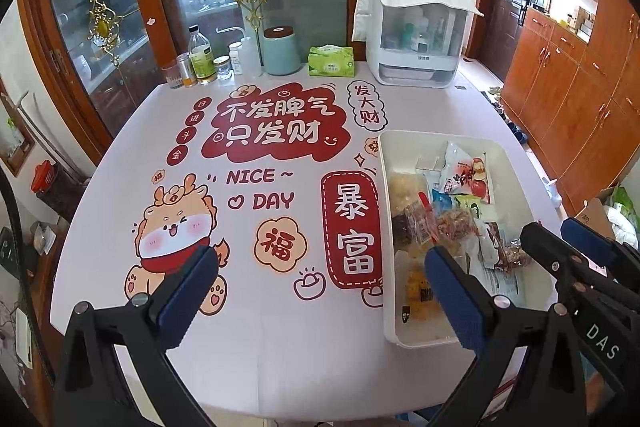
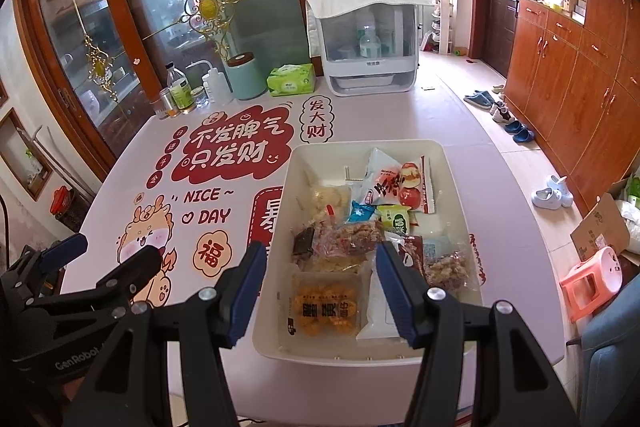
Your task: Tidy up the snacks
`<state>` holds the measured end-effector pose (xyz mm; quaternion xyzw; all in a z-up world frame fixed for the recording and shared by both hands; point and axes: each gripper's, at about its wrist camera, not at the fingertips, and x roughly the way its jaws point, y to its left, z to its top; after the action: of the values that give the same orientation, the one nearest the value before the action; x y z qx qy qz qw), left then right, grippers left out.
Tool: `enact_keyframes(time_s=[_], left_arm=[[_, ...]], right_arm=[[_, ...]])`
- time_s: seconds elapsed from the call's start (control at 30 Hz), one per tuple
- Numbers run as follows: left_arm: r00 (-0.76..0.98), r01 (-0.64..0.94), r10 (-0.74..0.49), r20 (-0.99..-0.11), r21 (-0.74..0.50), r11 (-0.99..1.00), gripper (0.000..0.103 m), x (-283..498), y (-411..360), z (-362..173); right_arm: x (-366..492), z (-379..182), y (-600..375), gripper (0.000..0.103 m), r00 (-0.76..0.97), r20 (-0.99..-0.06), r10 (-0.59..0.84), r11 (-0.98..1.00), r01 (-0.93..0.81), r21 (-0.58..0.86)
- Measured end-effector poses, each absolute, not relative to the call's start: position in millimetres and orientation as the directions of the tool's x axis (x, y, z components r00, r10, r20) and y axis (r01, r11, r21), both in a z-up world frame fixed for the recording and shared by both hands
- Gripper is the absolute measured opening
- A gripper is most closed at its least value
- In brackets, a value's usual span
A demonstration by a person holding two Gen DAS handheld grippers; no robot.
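A white bin (image 2: 362,357) stands on the right part of the printed table mat (image 2: 224,187) and holds several snack packets. Among them are an apple-print packet (image 2: 412,187), a yellow packet (image 2: 324,303), a white packet (image 2: 376,315) and a clear nut packet (image 2: 444,269). My right gripper (image 2: 322,287) hovers open over the bin's near end, its pads gripping nothing. My left gripper (image 1: 324,291) stands open over the bare mat left of the bin (image 1: 382,227), empty. In the left wrist view the right gripper (image 1: 560,239) shows at the bin's right side.
At the table's back edge stand several bottles (image 2: 178,89), a teal canister (image 2: 244,77), a green tissue box (image 2: 290,79) and a white covered cabinet (image 2: 366,43). To the right, on the floor, are a pink stool (image 2: 592,283), a cardboard box (image 2: 600,231) and shoes (image 2: 552,193).
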<state>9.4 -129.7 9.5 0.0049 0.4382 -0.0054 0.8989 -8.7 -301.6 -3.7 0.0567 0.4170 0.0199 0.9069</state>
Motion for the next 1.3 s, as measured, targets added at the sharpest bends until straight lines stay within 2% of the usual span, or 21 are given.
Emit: enact_keyframes(time_s=[1.3], left_arm=[[0.591, 0.024, -0.008, -0.807, 0.008, 1.000, 0.103, 5.1, -125.2, 2.3]], right_arm=[[-13.4, -14.4, -299.0, 0.058, 0.629, -0.771, 0.104, 0.991, 0.004, 0.136]])
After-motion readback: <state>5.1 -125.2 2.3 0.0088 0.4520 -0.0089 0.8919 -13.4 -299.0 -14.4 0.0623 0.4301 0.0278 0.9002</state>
